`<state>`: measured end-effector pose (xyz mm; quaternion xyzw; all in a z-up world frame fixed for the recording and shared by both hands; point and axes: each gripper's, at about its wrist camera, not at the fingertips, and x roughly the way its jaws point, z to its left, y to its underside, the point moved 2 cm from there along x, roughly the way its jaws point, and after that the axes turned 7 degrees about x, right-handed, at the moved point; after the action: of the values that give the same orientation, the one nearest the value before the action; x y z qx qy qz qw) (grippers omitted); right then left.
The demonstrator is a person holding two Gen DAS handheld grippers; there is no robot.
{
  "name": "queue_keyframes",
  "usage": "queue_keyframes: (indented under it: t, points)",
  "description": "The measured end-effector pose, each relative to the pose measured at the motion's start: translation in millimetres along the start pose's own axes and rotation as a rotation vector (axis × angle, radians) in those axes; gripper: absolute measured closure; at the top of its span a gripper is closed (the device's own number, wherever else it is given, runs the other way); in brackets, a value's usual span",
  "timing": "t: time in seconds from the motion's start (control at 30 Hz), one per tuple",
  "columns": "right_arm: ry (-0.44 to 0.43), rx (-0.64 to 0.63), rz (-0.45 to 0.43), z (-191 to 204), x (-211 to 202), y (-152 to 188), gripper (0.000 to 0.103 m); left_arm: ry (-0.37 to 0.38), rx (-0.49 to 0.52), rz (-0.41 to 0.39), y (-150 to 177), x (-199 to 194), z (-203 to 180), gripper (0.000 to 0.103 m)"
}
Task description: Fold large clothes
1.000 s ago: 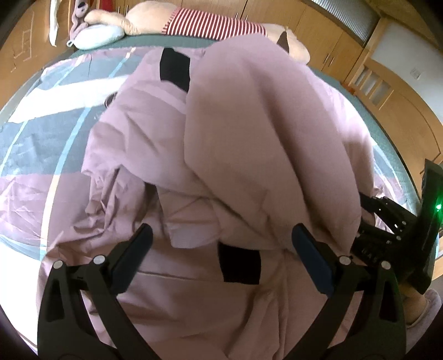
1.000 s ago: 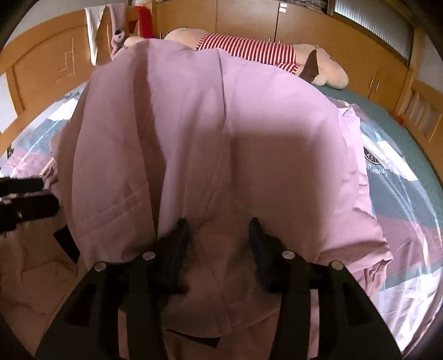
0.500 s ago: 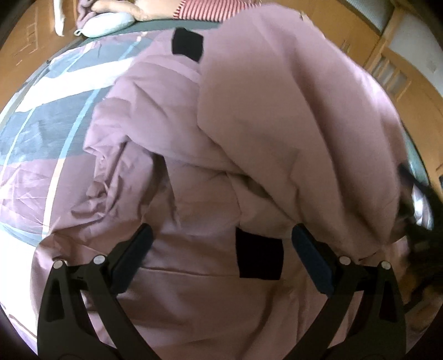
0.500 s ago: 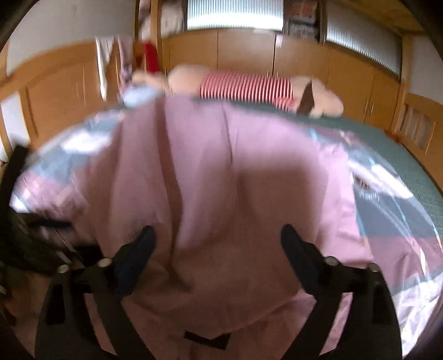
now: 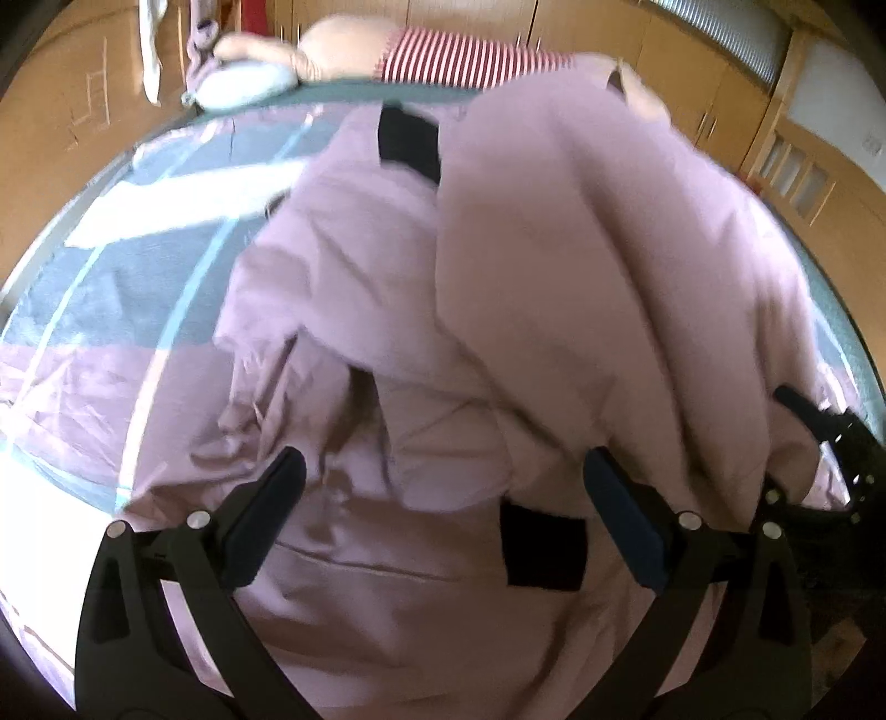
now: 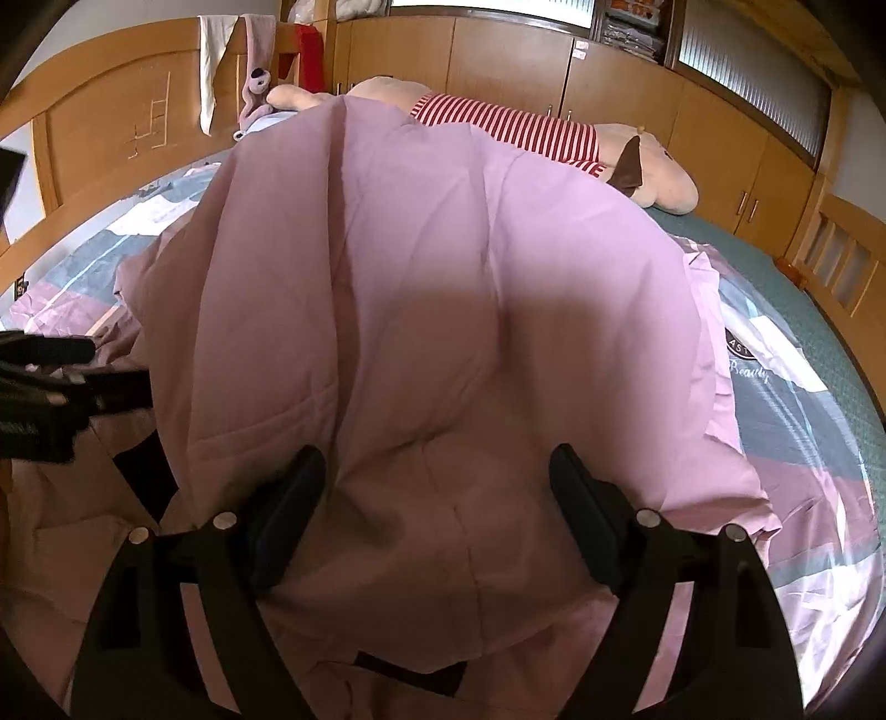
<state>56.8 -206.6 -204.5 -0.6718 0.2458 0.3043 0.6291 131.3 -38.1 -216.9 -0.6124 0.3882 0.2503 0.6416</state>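
Soft, puffy pink coat (image 6: 443, 332) is lying rumpled across the bed (image 6: 819, 343); right gripper (image 6: 437, 518) has just been opening, left gripper (image 5: 443, 518) is gaping, neither pinching cloth

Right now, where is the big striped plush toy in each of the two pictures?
Left wrist view: plush toy at the top centre, behind the pink garment.
Right wrist view: plush toy at upper centre-right, behind the garment's top edge.
Shared landmark: the wooden cupboards behind it.
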Motion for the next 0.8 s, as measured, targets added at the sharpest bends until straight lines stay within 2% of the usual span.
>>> queue_keyframes:
  t: [0.07, 0.13, 0.17, 0.27, 0.33, 0.4, 0.47, 0.5, 0.57, 0.8]
  points:
    - [-0.005, -0.003, -0.005, 0, -4, 0, 0.019, -0.034, 0.042, -0.061, -3, -4, -3, 0.002]
    - [-0.004, -0.03, -0.019, 3, -11, -1, 0.019, -0.1, 0.095, -0.046, -3, 5, -8, 0.002]
    - [-0.006, -0.035, -0.034, 2, -16, -2, 0.019, -0.101, 0.098, -0.027, -2, 11, -9, 0.002]
    - [-0.04, 0.035, -0.176, -13, -44, -13, 0.019, -0.033, 0.026, 0.053, 2, 28, 2, 0.002]
    - [-0.058, 0.11, -0.232, -27, -56, -19, 0.019, -0.003, -0.005, 0.079, 1, 37, 8, 0.002]
    - [-0.018, 0.164, -0.196, -39, -48, -21, 0.019, -0.007, -0.005, 0.079, 0, 37, 8, 0.002]
    - [0.041, 0.188, -0.093, -47, -25, -16, 0.019, -0.031, 0.016, 0.075, 1, 38, 4, 0.002]
    - [0.049, 0.209, -0.009, -51, -7, -7, 0.019, -0.039, 0.023, 0.076, 1, 39, 2, 0.002]
    - [0.025, 0.257, 0.068, -57, 12, 2, 0.018, -0.04, 0.025, 0.078, 1, 38, 1, 0.002]
    - [0.021, 0.28, 0.074, -60, 14, 5, 0.012, -0.038, 0.022, 0.078, 0, 37, 0, 0.002]
